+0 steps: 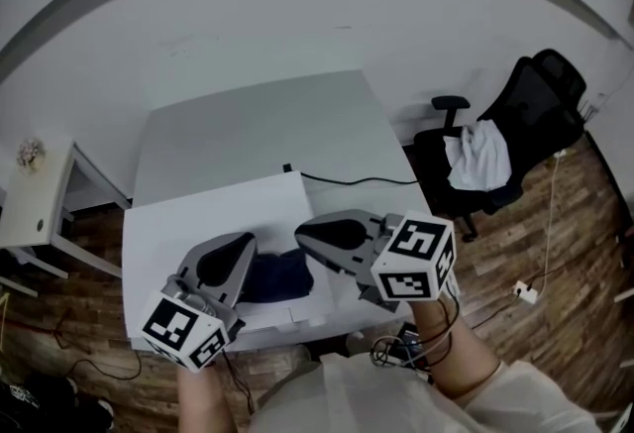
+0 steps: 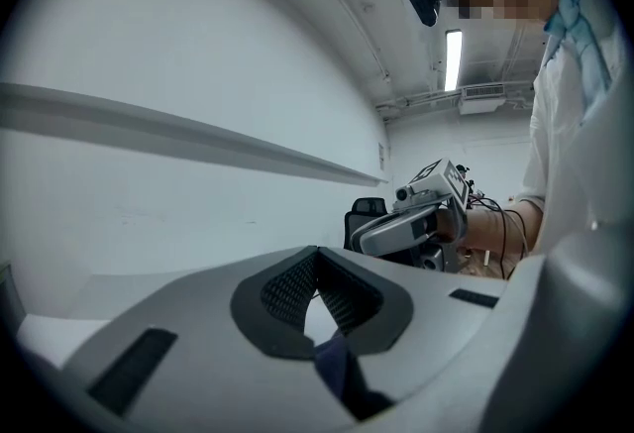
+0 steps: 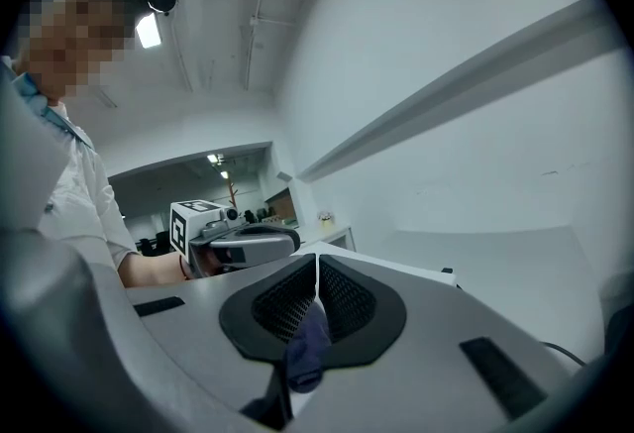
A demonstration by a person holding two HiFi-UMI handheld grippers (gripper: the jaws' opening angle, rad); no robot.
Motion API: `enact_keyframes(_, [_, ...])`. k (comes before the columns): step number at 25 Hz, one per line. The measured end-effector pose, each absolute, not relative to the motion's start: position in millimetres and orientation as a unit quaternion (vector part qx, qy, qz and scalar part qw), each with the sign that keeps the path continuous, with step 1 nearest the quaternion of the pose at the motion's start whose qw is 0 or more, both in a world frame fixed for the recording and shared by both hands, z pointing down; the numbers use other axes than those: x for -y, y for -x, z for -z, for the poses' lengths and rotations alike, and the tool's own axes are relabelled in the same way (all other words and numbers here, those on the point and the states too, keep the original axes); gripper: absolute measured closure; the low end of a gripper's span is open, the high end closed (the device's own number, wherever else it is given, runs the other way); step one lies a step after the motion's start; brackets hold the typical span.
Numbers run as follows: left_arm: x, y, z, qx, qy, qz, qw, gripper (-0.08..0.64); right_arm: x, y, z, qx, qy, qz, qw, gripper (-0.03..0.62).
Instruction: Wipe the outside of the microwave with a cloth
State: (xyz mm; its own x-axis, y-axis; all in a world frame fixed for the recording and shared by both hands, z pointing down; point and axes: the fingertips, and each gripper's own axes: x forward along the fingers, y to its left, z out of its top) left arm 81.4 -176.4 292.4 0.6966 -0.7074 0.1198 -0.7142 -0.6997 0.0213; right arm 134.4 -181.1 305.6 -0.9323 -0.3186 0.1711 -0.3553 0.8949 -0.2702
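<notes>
Dark-blue cloth [image 1: 280, 274] pinched from both sides: left claw [image 2: 319, 258] closed on one edge, right claw [image 3: 317, 268] closed on the other. Cloth spans between claws over white top of microwave [image 1: 208, 218]; contact with top not determinable. Grey surface [image 1: 258, 124] behind. Step, by judgement: cloth held ready, wiping not yet begun. Next move calls for pressing cloth flat on top and keeping both grips. Containers: none visible.

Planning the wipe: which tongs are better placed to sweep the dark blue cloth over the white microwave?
Left tongs, marginally: right tongs also pinch the dark blue cloth, but more bare white microwave lies beside the left.
</notes>
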Motion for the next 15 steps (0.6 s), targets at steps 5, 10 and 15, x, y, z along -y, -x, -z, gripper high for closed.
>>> enact_keyframes(5, [174.2,-85.6,-286.1,0.373,-0.926,-0.038,0.031,0.558,180.1,-136.5,-305.5,0.972,-0.172,-0.150,0.063,0.555])
enact_keyframes(10, [176.7,-86.0,-282.4,0.363,-0.931,-0.030,0.035,0.558,183.7,-133.6,-303.1,0.972,-0.166,-0.152,0.062,0.555])
enact_keyframes(15, [176.2,-87.9,-281.7,0.359,-0.932,-0.022,0.037,0.558,183.6,-133.7,-299.3,0.974,-0.161,-0.149,0.058,0.555])
